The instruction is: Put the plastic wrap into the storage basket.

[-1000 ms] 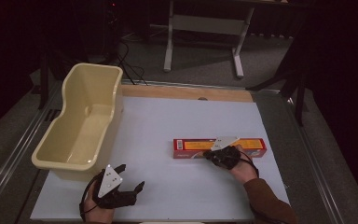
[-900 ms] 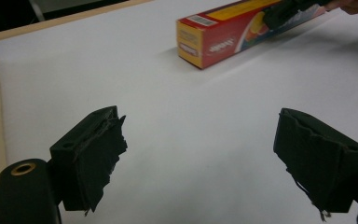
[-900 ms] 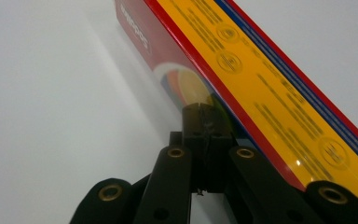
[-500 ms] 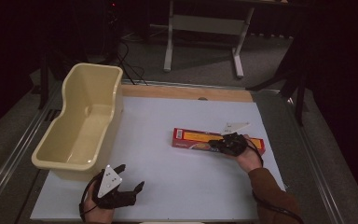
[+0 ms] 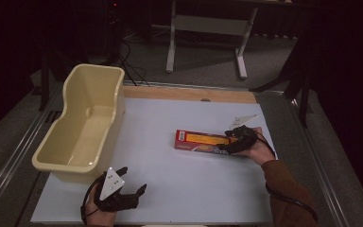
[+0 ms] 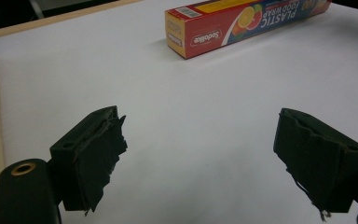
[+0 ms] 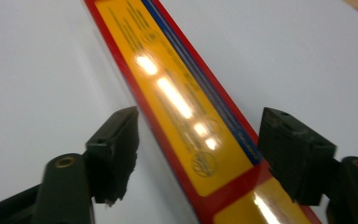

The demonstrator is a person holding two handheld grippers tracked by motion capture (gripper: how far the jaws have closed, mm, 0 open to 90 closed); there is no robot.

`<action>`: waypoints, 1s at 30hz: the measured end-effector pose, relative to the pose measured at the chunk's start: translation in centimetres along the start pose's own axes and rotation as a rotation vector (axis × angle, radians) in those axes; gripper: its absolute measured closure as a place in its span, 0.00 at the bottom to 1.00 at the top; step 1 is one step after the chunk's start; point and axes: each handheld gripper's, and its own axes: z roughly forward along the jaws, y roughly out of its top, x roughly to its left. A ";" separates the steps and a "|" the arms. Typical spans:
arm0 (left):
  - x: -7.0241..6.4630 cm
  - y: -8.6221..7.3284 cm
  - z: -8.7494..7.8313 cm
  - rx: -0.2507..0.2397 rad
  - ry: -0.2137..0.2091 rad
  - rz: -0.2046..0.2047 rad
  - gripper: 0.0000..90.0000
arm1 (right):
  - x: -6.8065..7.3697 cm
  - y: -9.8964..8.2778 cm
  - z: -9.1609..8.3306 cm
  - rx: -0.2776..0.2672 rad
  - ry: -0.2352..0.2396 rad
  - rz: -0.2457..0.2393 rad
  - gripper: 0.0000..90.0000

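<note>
In the high view the right gripper (image 5: 228,144) covers the right end of the plastic wrap box (image 5: 199,141). In the left gripper view the picture's top edge cuts off that end. In the right gripper view the box's print is too blurred and glare-washed to read.

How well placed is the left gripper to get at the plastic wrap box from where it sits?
Probably yes: the left gripper stands open, with bare white table between it and the plastic wrap box. The right gripper straddles the box's far end.
</note>
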 end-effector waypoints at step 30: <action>-0.1 -0.1 0.1 0.003 0.000 -0.005 0.17 | 0.5 1.1 1.2 0.361 0.068 0.131 0.36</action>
